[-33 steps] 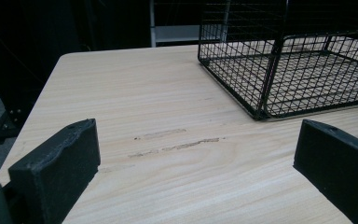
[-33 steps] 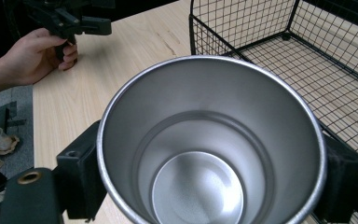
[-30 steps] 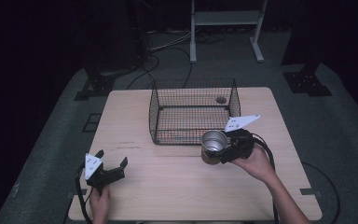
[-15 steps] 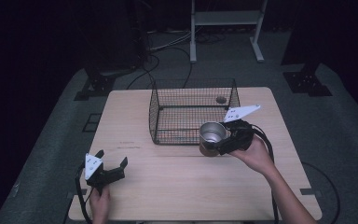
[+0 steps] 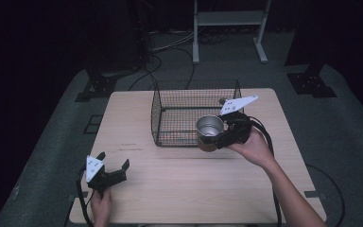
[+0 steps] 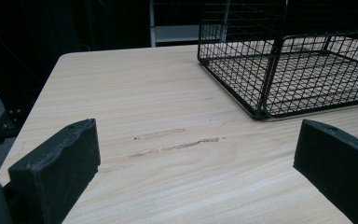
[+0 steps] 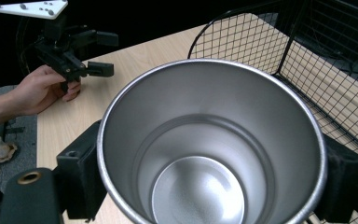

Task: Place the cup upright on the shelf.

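Steel, brushed and round, the empty cup (image 7: 212,144) sits clamped between the two black jaws of the right gripper (image 5: 227,133), its open mouth facing that gripper's own camera and its smooth inside bare to the bottom. Seen from above, the cup (image 5: 209,127) is held off the pale wood-grain table (image 5: 189,189), right at the near wall of the black wire basket (image 5: 170,118); in the right gripper view the mesh lies just beyond and to the right of the rim. By my reading the carry is under way and the drop into the basket is the step in hand: next the cup needs to clear the top wire, come down onto the mesh floor, and only then be let go. The left gripper (image 5: 108,171) rests low on the table, well apart from the basket, its blocky foam-faced jaws spread wide with nothing between them.
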A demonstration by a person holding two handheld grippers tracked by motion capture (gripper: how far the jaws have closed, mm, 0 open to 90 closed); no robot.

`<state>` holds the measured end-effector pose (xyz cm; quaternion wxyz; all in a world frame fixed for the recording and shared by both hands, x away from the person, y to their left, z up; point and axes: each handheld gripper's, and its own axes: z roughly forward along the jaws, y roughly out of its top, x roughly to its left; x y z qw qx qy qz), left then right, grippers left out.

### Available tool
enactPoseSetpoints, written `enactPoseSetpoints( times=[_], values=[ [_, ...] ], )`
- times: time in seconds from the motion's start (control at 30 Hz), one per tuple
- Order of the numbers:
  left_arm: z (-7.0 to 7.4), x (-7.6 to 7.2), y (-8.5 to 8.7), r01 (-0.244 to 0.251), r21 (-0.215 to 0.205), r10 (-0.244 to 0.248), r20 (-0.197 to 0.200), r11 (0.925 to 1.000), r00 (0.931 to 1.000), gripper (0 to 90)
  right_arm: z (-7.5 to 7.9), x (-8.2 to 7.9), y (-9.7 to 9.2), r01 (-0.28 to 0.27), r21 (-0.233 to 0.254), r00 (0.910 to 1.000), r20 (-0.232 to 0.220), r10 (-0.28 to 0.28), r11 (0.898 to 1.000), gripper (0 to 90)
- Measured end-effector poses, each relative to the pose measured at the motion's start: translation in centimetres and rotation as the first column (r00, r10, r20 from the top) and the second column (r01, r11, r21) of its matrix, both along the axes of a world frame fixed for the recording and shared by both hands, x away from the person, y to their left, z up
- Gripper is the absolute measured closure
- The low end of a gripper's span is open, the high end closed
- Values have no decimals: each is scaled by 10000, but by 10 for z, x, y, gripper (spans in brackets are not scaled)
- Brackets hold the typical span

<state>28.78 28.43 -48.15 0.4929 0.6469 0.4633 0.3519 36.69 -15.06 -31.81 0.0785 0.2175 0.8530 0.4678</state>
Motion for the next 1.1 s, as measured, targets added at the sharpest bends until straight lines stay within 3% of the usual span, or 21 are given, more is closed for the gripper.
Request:
enactPoseSetpoints(
  times=[0.43,1.1],
  values=[
    [0,0,0,1,9,-1,24,10000,10000,0,14,20,12,-80,13,9998,-203,80,10000,151],
    [0,0,0,31,35,-31,-13,10000,10000,0,26,75,38,445,-361,9987,-226,-453,9984,151]
  ],
)
